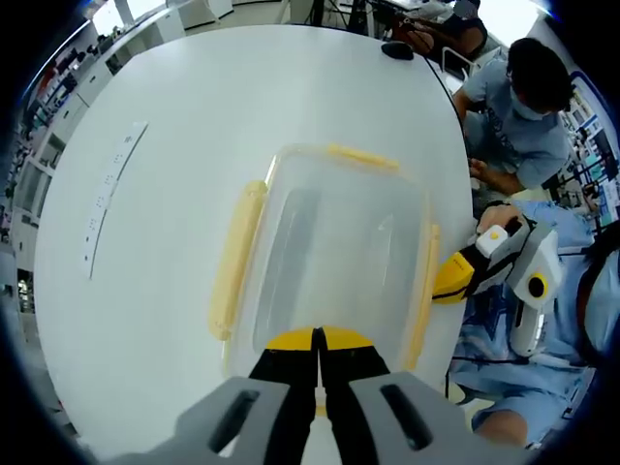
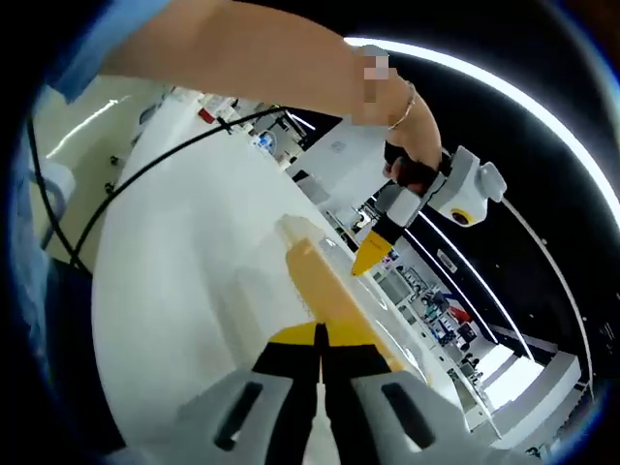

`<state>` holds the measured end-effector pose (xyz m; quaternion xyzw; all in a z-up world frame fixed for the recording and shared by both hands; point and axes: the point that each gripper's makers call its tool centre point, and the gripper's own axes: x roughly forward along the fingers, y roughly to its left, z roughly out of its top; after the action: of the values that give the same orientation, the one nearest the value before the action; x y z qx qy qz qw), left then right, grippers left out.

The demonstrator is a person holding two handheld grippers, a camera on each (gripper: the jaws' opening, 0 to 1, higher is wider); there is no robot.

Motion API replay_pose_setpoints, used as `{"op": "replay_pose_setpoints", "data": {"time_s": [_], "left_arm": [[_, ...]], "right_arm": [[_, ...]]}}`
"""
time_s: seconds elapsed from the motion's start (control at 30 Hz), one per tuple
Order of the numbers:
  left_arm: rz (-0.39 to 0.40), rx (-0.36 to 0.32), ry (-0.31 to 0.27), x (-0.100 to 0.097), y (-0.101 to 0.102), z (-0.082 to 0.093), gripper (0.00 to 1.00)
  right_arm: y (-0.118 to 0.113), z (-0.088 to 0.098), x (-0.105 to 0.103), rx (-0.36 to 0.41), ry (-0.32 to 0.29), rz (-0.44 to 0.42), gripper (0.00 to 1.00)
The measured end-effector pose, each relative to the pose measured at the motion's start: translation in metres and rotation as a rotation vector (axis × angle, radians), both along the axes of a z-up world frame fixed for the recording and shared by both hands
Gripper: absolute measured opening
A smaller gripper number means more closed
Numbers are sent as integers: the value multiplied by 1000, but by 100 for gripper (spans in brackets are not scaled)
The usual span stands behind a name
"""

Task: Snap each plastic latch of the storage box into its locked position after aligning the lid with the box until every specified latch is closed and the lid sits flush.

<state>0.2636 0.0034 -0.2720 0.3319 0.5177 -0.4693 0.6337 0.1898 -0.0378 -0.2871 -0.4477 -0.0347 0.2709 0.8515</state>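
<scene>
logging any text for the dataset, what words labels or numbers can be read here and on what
Nothing can be read.
White strip lying on the white table, left gripper view: small dark marks along it, too small to read.
Clear storage box with yellow latches: no lettering seen.
Background shelves, right gripper view: blurred, unreadable.

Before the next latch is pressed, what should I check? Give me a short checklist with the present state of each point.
1. Lid lies on the storage box: ok; flush cannot tell.
2. Left-side latch is flipped outward, not snapped: not ok.
3. Far latch locked: cannot tell.
4. Left gripper fingers closed at the near edge: ok.
5. Right gripper tip at the right-side latch: ok; locked cannot tell.
</scene>
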Motion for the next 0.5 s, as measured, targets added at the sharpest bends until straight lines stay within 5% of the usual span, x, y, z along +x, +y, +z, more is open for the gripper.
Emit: {"op": "replay_pose_setpoints", "data": {"time_s": [0.33,0.5], "left_arm": [[-40,85,-30,-3,-2,-1,0],[-36,75,-14,-2,0,-1,0]], "right_arm": [[-6,-3,11,-62,53,-66,0],[-33,-8,-3,-83,53,-82,0]]}}
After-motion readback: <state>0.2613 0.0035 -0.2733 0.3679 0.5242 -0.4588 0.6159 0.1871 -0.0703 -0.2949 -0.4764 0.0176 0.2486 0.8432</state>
